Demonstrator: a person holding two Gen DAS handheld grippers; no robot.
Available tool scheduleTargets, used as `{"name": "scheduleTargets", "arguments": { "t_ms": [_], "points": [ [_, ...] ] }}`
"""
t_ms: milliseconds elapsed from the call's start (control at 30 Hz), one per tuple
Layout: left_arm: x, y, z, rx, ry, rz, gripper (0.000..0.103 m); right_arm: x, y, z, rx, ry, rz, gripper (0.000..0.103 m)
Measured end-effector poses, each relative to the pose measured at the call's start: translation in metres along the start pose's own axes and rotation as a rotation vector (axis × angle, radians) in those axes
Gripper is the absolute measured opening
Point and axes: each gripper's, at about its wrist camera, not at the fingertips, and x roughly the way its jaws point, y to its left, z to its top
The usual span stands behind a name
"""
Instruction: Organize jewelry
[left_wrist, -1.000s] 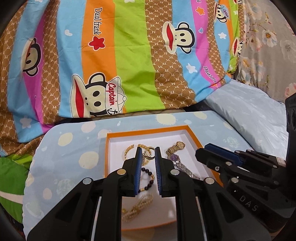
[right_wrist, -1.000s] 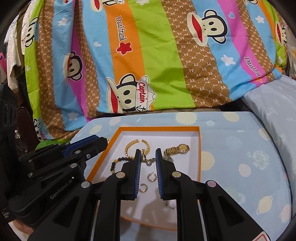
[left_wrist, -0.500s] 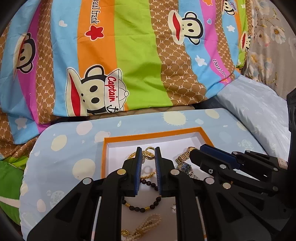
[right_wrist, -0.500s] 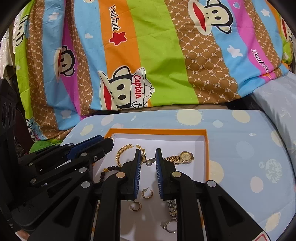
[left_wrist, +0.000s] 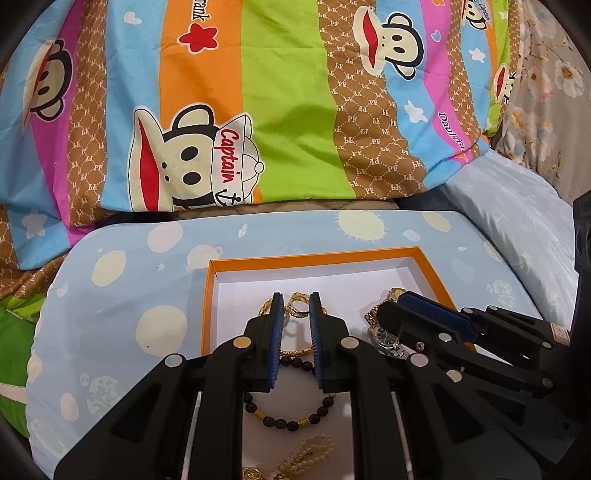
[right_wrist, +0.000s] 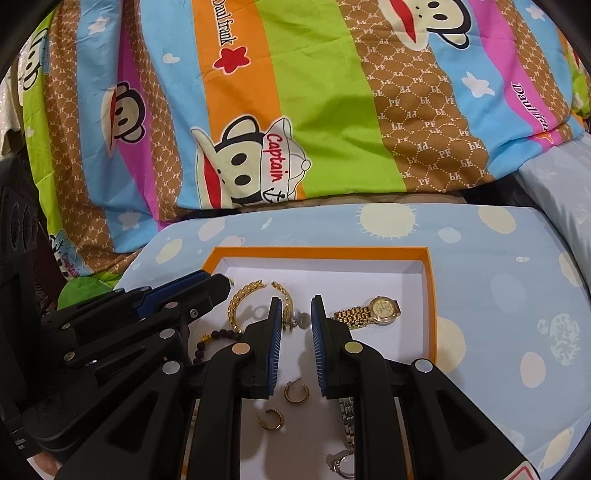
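A white tray with an orange rim (left_wrist: 258, 263) lies on a blue dotted cushion and holds the jewelry. My left gripper (left_wrist: 297, 301) hovers over it, jaws nearly together and empty. Gold rings and a bangle (left_wrist: 300, 313) show past its tips, with a dark bead bracelet (left_wrist: 288, 421) and a pearl strand (left_wrist: 306, 452) beneath. My right gripper (right_wrist: 297, 302) hangs over the tray's middle, its jaws opening slightly with nothing between them. Around it lie a gold leaf bangle (right_wrist: 240, 302), a gold watch (right_wrist: 384, 308) and two gold hoop earrings (right_wrist: 296, 393). Each gripper reaches in beside the other.
A striped cartoon-monkey blanket (left_wrist: 288, 122) rises just behind the cushion (left_wrist: 110, 317). A pale blue pillow (left_wrist: 517, 221) lies at the right. A silver watch band (right_wrist: 345, 417) and a ring (right_wrist: 341, 461) rest in the tray's near right part.
Both grippers have moved forward and down over the tray, so the jewelry now sits closer under them. Their jaws look about as narrow as before.
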Motion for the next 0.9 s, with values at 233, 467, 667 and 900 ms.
{"name": "scheduleTargets", "arguments": {
  "t_ms": [233, 467, 667, 900],
  "points": [
    [-0.009, 0.013, 0.003, -0.045, -0.015, 0.017, 0.037, -0.017, -0.005, 0.003, 0.02, -0.041, -0.012, 0.018],
    [-0.036, 0.025, -0.001, -0.065, -0.049, 0.032, 0.037, -0.049, -0.008, -0.013, 0.024, -0.074, -0.033, 0.018],
    [-0.055, 0.033, -0.025, -0.077, -0.049, 0.034, 0.037, -0.062, -0.005, -0.048, 0.014, -0.049, -0.057, 0.018],
    [-0.067, 0.028, -0.062, -0.07, -0.016, 0.033, 0.037, -0.066, 0.009, -0.077, 0.001, -0.017, -0.064, 0.018]
  ]
}}
